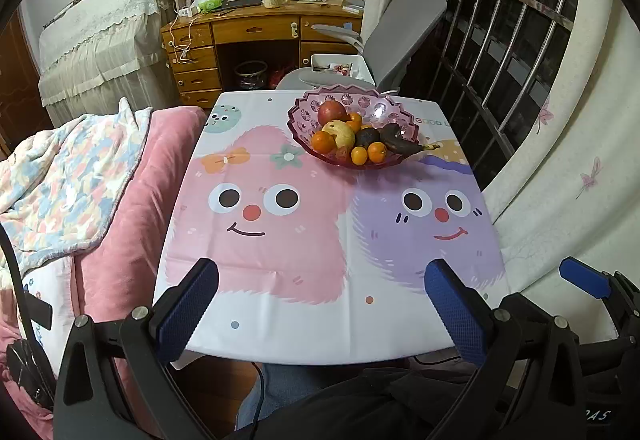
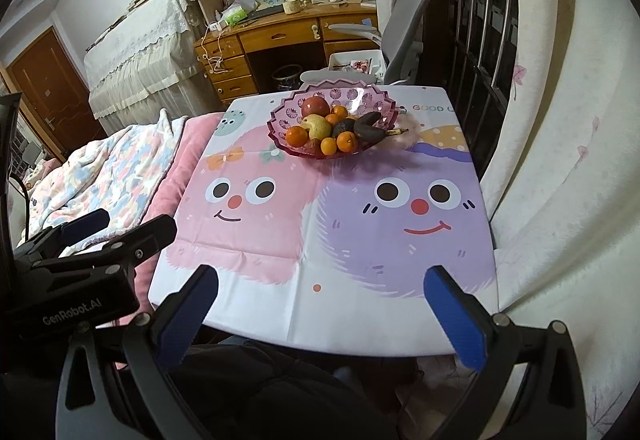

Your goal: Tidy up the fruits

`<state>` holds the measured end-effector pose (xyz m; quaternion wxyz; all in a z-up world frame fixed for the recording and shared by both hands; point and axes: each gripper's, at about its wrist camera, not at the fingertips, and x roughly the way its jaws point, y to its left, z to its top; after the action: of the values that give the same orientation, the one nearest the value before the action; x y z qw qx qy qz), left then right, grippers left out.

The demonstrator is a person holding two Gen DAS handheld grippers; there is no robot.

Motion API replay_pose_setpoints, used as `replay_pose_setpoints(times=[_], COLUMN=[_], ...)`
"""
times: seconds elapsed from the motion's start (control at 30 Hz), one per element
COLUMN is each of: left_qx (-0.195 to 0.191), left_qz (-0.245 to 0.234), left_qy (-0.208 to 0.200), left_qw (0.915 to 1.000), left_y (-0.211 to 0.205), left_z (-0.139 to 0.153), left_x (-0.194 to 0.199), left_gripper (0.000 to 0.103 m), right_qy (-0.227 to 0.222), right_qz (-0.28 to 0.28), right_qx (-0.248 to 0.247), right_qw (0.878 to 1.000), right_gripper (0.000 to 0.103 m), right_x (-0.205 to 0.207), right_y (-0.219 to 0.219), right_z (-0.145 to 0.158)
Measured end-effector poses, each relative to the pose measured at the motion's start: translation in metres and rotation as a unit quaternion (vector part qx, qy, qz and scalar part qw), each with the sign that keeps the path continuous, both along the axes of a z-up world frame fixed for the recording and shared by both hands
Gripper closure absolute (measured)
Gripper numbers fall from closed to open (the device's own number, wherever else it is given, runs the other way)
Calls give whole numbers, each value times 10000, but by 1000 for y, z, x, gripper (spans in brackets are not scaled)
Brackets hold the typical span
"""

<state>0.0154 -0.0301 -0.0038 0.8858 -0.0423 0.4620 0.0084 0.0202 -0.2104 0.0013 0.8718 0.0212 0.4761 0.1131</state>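
Both grippers — left point(image 1: 322, 304) and right point(image 2: 320, 310) — hang with fingers wide and empty over the table's near edge. The bowl point(image 2: 384, 102) of fruit sits well ahead at the far edge, right of centre, so the right gripper looks nearer. The dark banana point(image 2: 370, 130) lies crosswise, stem toward the right edge.

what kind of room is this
Most likely a bedroom that doubles as a study: a bed with a pink blanket sits beside the table, and a wooden desk with bookshelves and a grey office chair stands behind.
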Motion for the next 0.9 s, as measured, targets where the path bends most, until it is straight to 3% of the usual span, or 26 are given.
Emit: replay_pose_setpoints(times=[0.9], left_qx=[69], left_qz=[69], left_qy=[-8], left_qw=[10000], left_y=[10], left_z=[-1], left_x=[-7], left_gripper=[1], right_qy=[16], right_qz=[3], right_qx=[-17], right_qw=[10000], right_gripper=[0], right_x=[-1], right_y=[1], right_z=[0])
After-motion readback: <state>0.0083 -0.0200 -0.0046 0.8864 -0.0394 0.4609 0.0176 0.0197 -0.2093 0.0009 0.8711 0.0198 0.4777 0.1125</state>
